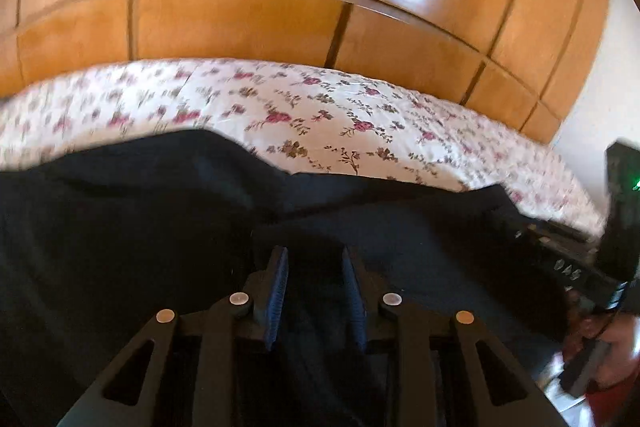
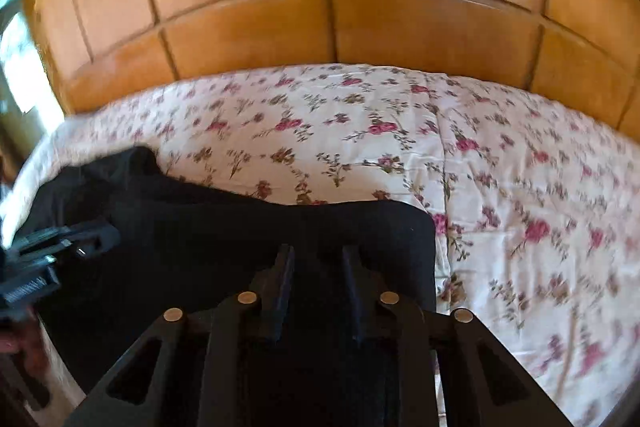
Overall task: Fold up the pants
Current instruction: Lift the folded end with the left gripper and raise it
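Setting: a bed (image 2: 520,187) under a white flowered cover stood before a glossy wooden wardrobe (image 1: 240,15).
Pants: the dark pants (image 1: 120,227) lay spread over the near side of the bed, one squared edge ending just short of the bare flowered cover in the right wrist view.
Left gripper: the left gripper (image 1: 315,291) pointed forward and low over the dark cloth, its fingers (image 1: 278,291) standing apart with fabric showing in the gap; whether they gripped it could not be told.
Right gripper: the right gripper (image 2: 318,291) was held level beside it, also over the pants, fingers parted, any hold on the cloth unclear.
Sharpness: both views were blurred.
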`<state>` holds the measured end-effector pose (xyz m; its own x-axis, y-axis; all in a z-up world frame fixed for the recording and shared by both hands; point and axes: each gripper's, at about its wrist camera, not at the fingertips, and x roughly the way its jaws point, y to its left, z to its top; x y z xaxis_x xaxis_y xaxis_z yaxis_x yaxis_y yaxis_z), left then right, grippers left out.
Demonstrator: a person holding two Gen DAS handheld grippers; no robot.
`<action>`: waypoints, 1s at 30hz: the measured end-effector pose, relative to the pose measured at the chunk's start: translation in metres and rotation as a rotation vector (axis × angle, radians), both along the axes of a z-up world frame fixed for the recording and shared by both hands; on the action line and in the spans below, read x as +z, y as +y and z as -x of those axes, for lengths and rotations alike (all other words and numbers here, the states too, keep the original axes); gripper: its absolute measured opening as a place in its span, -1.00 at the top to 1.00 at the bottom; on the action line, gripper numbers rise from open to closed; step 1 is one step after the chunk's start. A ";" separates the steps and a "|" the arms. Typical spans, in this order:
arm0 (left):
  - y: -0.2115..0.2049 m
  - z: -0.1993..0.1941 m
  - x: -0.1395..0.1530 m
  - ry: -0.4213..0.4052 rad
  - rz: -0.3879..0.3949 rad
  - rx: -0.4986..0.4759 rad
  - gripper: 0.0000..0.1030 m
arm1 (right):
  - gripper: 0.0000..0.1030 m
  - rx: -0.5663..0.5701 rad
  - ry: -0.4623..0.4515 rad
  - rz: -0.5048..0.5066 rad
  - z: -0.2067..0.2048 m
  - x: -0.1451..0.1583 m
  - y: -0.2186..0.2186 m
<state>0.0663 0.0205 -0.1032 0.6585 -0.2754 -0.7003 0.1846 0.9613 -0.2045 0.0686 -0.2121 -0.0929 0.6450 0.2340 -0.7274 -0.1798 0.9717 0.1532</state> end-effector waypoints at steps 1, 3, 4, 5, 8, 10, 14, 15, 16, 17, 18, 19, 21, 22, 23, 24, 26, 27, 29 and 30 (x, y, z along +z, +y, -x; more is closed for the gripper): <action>-0.005 0.000 -0.002 -0.027 -0.032 -0.010 0.45 | 0.64 -0.003 -0.023 0.018 0.003 -0.001 0.002; -0.007 0.001 -0.005 -0.059 -0.046 -0.016 0.45 | 0.64 -0.020 -0.058 0.036 0.006 -0.004 0.006; -0.003 0.001 -0.006 -0.059 -0.024 -0.015 0.45 | 0.64 -0.028 -0.075 0.046 0.008 -0.006 0.007; 0.001 0.001 -0.006 -0.054 0.007 -0.015 0.45 | 0.65 -0.029 -0.087 0.063 0.008 -0.005 0.009; 0.016 0.005 -0.004 -0.046 0.099 -0.014 0.45 | 0.63 -0.017 -0.110 0.087 0.009 -0.003 0.013; 0.026 0.018 -0.002 -0.047 0.151 -0.002 0.45 | 0.57 -0.002 -0.111 0.042 0.011 -0.001 0.007; 0.043 0.044 0.002 -0.032 0.144 0.063 0.25 | 0.39 -0.007 -0.105 -0.038 0.020 0.000 0.001; 0.051 0.050 0.001 -0.015 0.169 0.071 0.24 | 0.38 -0.018 -0.106 -0.040 0.024 0.003 0.002; 0.059 0.055 0.001 -0.004 0.206 0.079 0.22 | 0.38 -0.025 -0.107 -0.049 0.029 0.006 0.005; 0.067 0.059 0.001 0.003 0.236 0.095 0.16 | 0.38 -0.022 -0.112 -0.070 0.036 0.009 0.008; 0.077 0.066 0.003 0.005 0.260 0.130 0.16 | 0.38 -0.007 -0.118 -0.105 0.044 0.013 0.012; 0.085 0.070 0.004 0.001 0.266 0.167 0.16 | 0.38 0.007 -0.119 -0.125 0.049 0.015 0.016; 0.102 0.079 0.008 -0.015 0.275 0.252 0.16 | 0.38 0.060 -0.112 -0.154 0.061 0.016 0.031; 0.110 0.083 0.009 -0.019 0.285 0.288 0.16 | 0.38 0.099 -0.104 -0.156 0.067 0.015 0.042; 0.117 0.086 0.010 -0.020 0.296 0.318 0.15 | 0.38 0.120 -0.096 -0.151 0.071 0.013 0.049; 0.126 0.089 0.011 -0.023 0.309 0.357 0.15 | 0.38 0.140 -0.086 -0.145 0.074 0.010 0.056; 0.138 0.096 0.012 -0.040 0.321 0.419 0.15 | 0.38 0.162 -0.074 -0.128 0.079 0.003 0.066; 0.144 0.101 0.013 -0.053 0.320 0.456 0.12 | 0.36 0.160 -0.073 -0.116 0.081 0.000 0.069; 0.156 0.111 0.014 -0.071 0.318 0.527 -0.05 | 0.35 0.166 -0.075 -0.098 0.082 -0.003 0.071; 0.163 0.117 0.013 -0.078 0.325 0.568 -0.12 | 0.35 0.170 -0.074 -0.099 0.082 -0.003 0.071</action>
